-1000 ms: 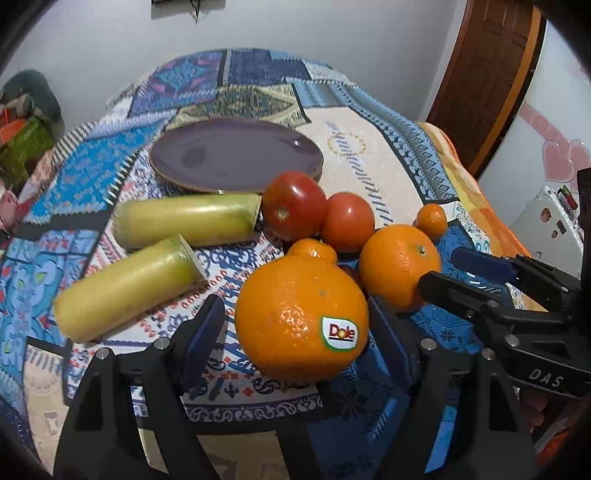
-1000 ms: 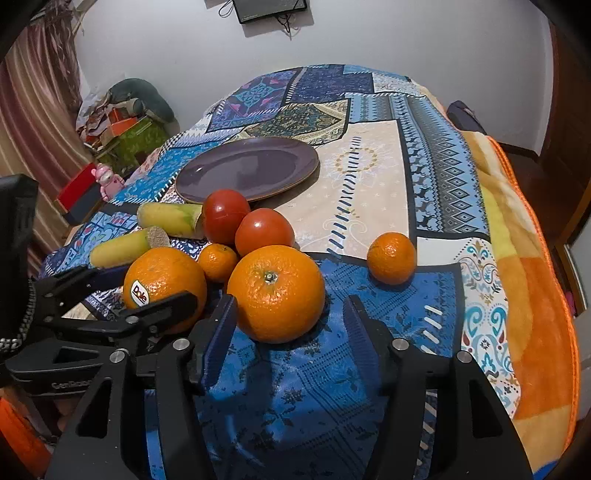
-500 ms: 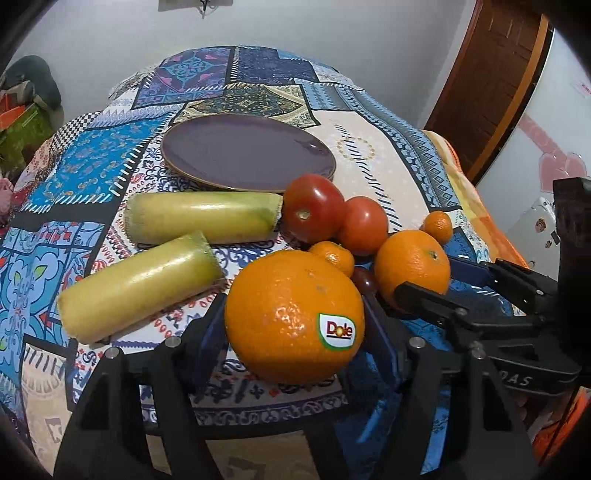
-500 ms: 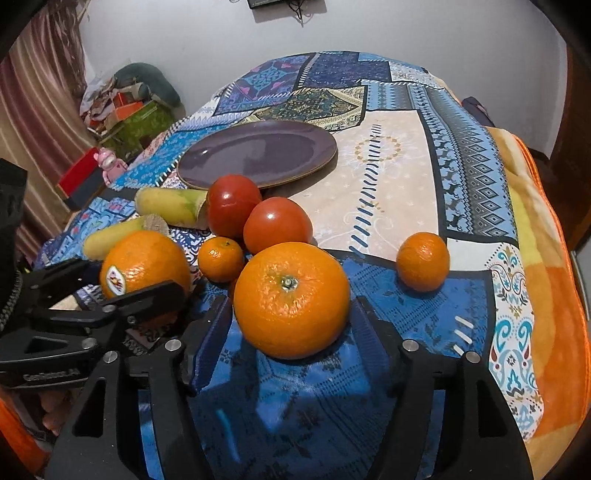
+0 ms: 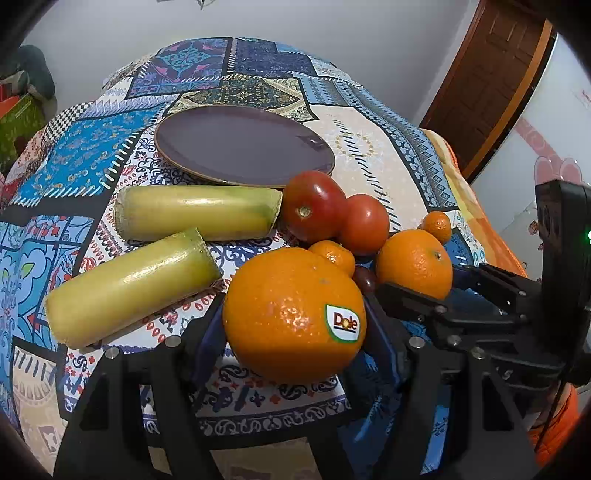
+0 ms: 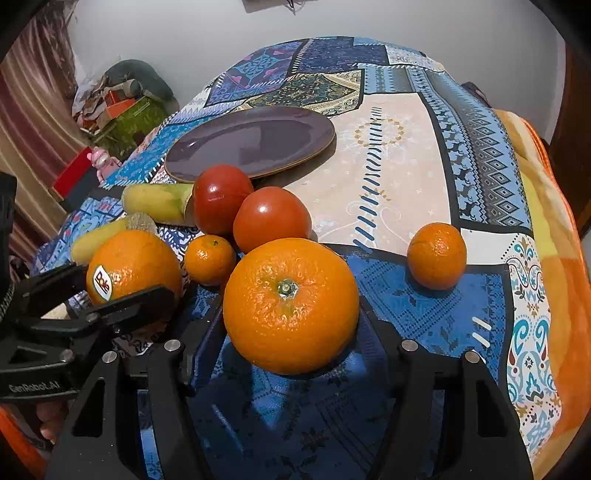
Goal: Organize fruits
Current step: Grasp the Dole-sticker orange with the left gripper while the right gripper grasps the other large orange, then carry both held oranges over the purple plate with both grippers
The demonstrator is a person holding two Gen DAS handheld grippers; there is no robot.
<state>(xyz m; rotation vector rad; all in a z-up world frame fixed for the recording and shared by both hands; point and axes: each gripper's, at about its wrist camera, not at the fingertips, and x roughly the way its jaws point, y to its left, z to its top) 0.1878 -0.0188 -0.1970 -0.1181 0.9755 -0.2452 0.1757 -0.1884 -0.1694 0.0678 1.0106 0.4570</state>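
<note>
Left tongs (image 5: 291,328) clamp the Dole orange (image 5: 293,314), sticker facing right. Right tongs (image 6: 291,328) clamp the plain orange (image 6: 291,304), stem toward camera. Both low over the bedspread (image 6: 406,166). Purple plate (image 5: 240,144) holds nothing.

Plain pale wall (image 6: 332,29) straight ahead beyond the far end of a bed with patchwork blue quilt (image 6: 461,155). Brown wooden door (image 5: 495,85) ahead-right. Striped curtain (image 6: 26,122) off left, cluttered pile of boxes and bags (image 6: 122,103) in far left corner.
</note>
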